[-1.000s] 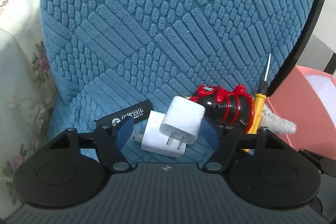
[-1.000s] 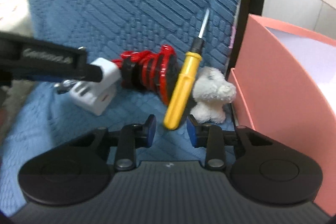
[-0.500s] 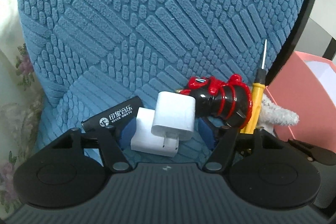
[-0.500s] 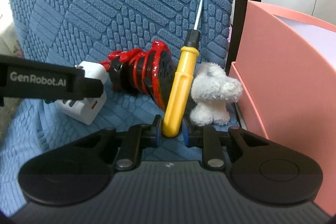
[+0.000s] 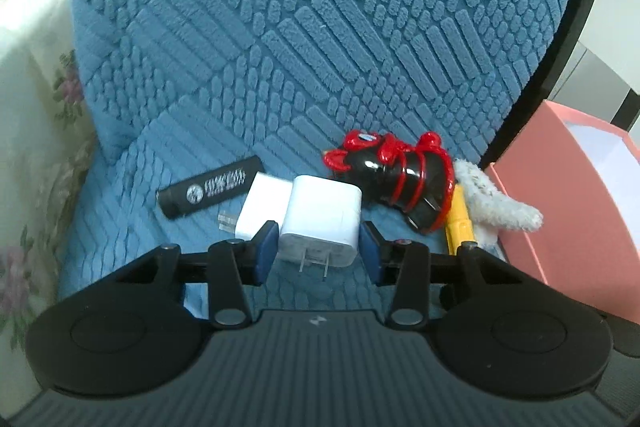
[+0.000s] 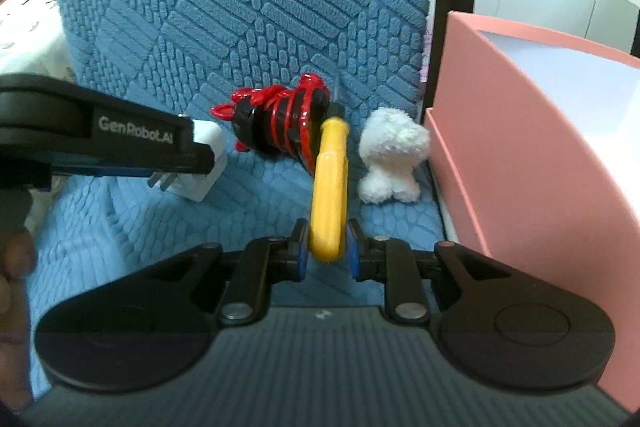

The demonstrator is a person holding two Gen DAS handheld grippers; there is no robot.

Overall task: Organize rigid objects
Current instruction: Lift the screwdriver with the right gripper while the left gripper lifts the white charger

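The left tool (image 5: 319,253) is clamped on the white charger (image 5: 322,219), prongs toward the camera, over the front part of the blue chair seat (image 5: 132,195). A second white plug (image 5: 260,205) and a black stick (image 5: 212,191) lie just left of it. The right tool (image 6: 327,253) is closed on the yellow screwdriver handle (image 6: 330,179), between the red-and-black figure (image 6: 280,127) and the white plush toy (image 6: 390,155), near the seat's right edge beside the pink box (image 6: 520,155)
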